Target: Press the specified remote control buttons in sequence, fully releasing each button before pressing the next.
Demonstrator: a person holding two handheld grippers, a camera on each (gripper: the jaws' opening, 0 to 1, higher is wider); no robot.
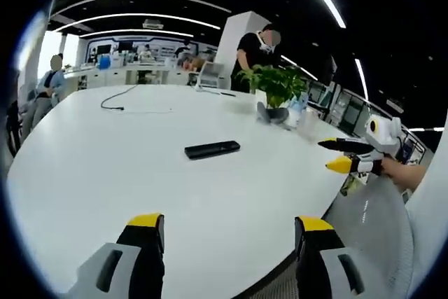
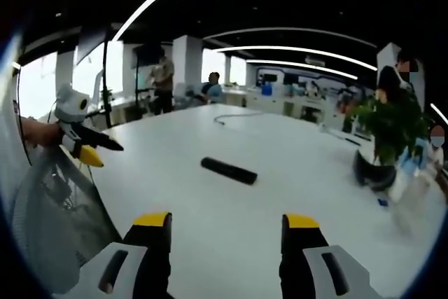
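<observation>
A black remote control lies flat near the middle of the white table. My left gripper hovers over the near table edge, short of the remote, open with nothing between its yellow-tipped jaws. My right gripper comes in from the right, held by a hand, open and off the table's edge. In the right gripper view the remote lies ahead on the table. The right gripper is open and empty there, well short of the remote. The left gripper shows at the left, open.
A potted plant and a clear cup stand beyond the remote, near the right edge. A thin cable lies at the far side. A mesh chair back is beside the table. People stand and sit in the background.
</observation>
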